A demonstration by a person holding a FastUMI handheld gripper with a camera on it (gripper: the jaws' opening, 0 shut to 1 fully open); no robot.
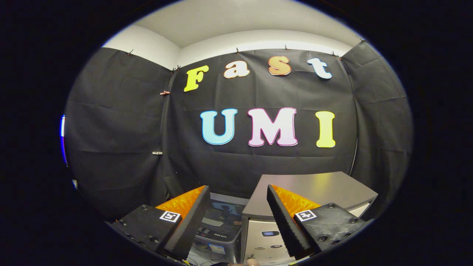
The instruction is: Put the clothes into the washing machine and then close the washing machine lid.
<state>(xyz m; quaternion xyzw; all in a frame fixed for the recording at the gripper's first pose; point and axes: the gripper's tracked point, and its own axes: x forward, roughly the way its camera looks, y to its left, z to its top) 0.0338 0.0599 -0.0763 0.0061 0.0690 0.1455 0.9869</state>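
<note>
Black cloth wall [258, 162] fills the middle of the frame, with pale ceiling [236, 22] across the top. Lower right sits a grey cabinet [317, 188] with a flat top. The washing machine [221, 229], lid down, stands at bottom centre, seen between the fingers. The gripper [238, 194] has its fingers spread apart, holding nothing.

Black cloth [258, 166] covers the booth walls; white wall [258, 38] and ceiling [240, 18] above. Grey cabinet [314, 188], apparently, stands below.
</note>
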